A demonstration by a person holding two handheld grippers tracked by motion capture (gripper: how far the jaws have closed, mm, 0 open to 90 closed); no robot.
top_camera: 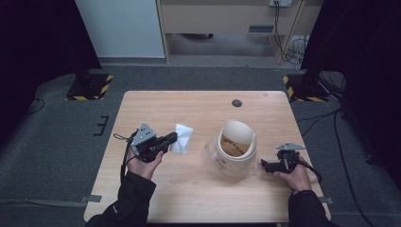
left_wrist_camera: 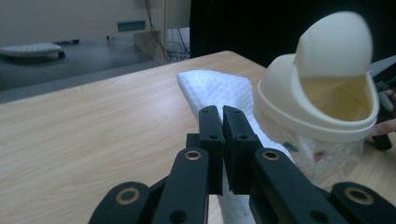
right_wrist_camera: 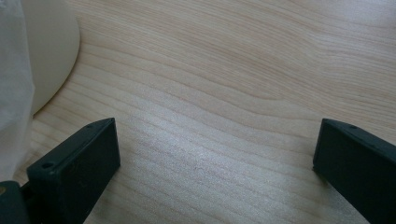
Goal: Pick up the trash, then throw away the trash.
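A white paper tissue hangs from my left gripper, which is shut on it left of the table's middle. In the left gripper view the jaws are pressed together on the tissue, which sticks out ahead of the left gripper and droops below it. A cream bin with a swing lid tipped open stands right of centre; its opening faces the tissue. My right gripper rests low beside the bin's right side. Its jaws stand wide apart over bare wood, the right gripper holding nothing.
A clear plastic liner bulges around the bin's base. A small dark round disc lies near the table's far edge. Cables and black stand bases sit on the floor beyond the table.
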